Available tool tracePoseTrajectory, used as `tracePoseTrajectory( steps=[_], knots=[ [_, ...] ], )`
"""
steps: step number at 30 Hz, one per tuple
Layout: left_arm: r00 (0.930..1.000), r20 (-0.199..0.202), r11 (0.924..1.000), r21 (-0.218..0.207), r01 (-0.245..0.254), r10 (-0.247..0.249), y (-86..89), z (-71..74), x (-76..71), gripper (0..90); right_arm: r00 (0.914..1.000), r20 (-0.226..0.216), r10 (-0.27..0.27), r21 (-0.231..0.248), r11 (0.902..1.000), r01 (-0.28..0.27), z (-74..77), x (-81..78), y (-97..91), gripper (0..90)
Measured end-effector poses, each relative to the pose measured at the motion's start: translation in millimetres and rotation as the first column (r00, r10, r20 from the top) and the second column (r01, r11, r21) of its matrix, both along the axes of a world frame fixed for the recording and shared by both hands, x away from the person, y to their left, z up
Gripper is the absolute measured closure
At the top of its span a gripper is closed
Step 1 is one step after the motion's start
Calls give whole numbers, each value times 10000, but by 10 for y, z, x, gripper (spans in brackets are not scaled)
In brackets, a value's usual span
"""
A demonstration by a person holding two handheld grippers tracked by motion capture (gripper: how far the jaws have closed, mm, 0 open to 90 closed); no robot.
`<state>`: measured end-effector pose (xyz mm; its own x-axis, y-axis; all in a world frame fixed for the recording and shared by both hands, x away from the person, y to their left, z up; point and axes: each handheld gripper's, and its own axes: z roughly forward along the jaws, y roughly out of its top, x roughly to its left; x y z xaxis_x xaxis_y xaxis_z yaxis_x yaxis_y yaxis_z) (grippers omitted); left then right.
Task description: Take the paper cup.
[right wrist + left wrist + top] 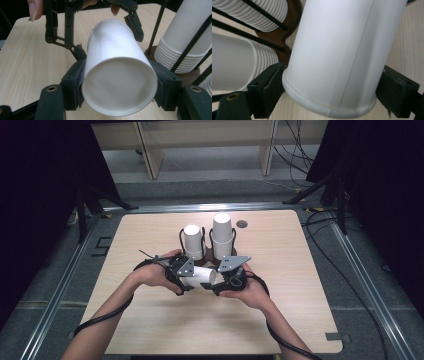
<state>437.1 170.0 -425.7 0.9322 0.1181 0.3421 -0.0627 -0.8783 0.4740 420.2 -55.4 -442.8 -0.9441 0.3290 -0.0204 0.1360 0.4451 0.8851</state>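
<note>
A white paper cup (202, 276) lies level between my two grippers, just above the table. In the right gripper view the cup (117, 75) has its recessed base toward me, and my right gripper (120, 87) is shut on that end, both pads pressed to its wall. My left gripper (182, 280) straddles the rolled-rim end. In the left gripper view the cup (332, 50) sits between the jaws of the left gripper (329, 90), which stand loosely around it: one pad is at the rim, the other just beside the wall. The left gripper (108, 37) also appears beyond the cup in the right gripper view.
Right behind the grippers, a brown-based rack (287, 32) with black rods holds two stacks of upturned white cups (193, 241) (223, 235). A small grey disc (242, 224) lies behind the stacks. The wooden table (150, 320) has free surface left, right and in front of the hands.
</note>
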Motion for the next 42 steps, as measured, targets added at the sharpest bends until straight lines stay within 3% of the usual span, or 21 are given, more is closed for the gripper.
tracePoseTrajectory(
  steps=[7,11,13,14,16,17,18,19,20,21,24,28,31,34,35,38,42],
  knots=[
    [9981,99,9887,-1379,-587,606,116,-33,6,123,9982,-10,-604,705,9957,603,15,-19,-69,360],
    [9959,69,9669,-2404,-854,897,180,-50,-2,122,9971,81,-752,1004,9922,741,23,-21,-91,359],
    [9950,51,9596,-2649,-945,994,196,-62,-8,123,9977,49,-674,1326,9890,661,14,-16,-83,359],
    [9948,-23,9596,-2635,-991,1021,205,-58,-7,123,9964,144,-831,1315,9880,805,18,-20,-90,359],
    [9936,-77,9485,-2969,-1100,1129,220,-75,-15,123,9945,316,-1002,1299,9869,953,26,-20,-107,359],
    [9931,-40,9413,-3183,-1121,1170,225,-87,-14,123,9944,193,-1037,1503,9836,997,18,-24,-102,359],
    [9923,-122,9327,-3399,-1203,1236,236,-94,-13,123,9936,414,-1052,1632,9818,972,13,-12,-105,359],
    [9920,-157,9285,-3505,-1225,1250,242,-99,-9,123,9921,241,-1232,1594,9802,1178,15,-28,-118,359],
    [9898,-380,9112,-3871,-1411,1372,240,-115,-22,123,9926,281,-1179,1700,9791,1114,7,-23,-116,358],
    [9908,-370,9164,-3771,-1342,1298,258,-111,-17,123,9927,283,-1171,1758,9782,1104,0,-22,-115,358],
    [9861,-701,8849,-4352,-1660,1505,263,-149,-27,122,9890,191,-1468,1981,9701,1402,-13,-40,-112,357],
    [9821,-826,8639,-4673,-1881,1692,280,-176,-25,122,9868,411,-1567,2045,9680,1452,-12,-31,-112,357],
    [9808,-929,8529,-4843,-1947,1712,293,-184,-26,122,9877,391,-1514,2289,9635,1387,-13,-27,-109,356],
    [9785,-902,8270,-5235,-2050,1855,293,-207,-30,121,9875,246,-1557,2398,9599,1454,-14,-32,-110,356],
    [9781,-862,8273,-5225,-2064,1896,300,-208,-27,121,9843,441,-1707,2495,9560,1546,-16,-27,-112,355],
    [9738,-962,8046,-5496,-2247,2062,297,-219,-43,123,9819,451,-1840,2475,9543,1675,-15,-30,-119,355],
    [9724,-1044,7882,-5706,-2306,2089,302,-231,-47,126,9826,25,-1857,2511,9513,1791,-16,-48,-113,355]
  ],
)
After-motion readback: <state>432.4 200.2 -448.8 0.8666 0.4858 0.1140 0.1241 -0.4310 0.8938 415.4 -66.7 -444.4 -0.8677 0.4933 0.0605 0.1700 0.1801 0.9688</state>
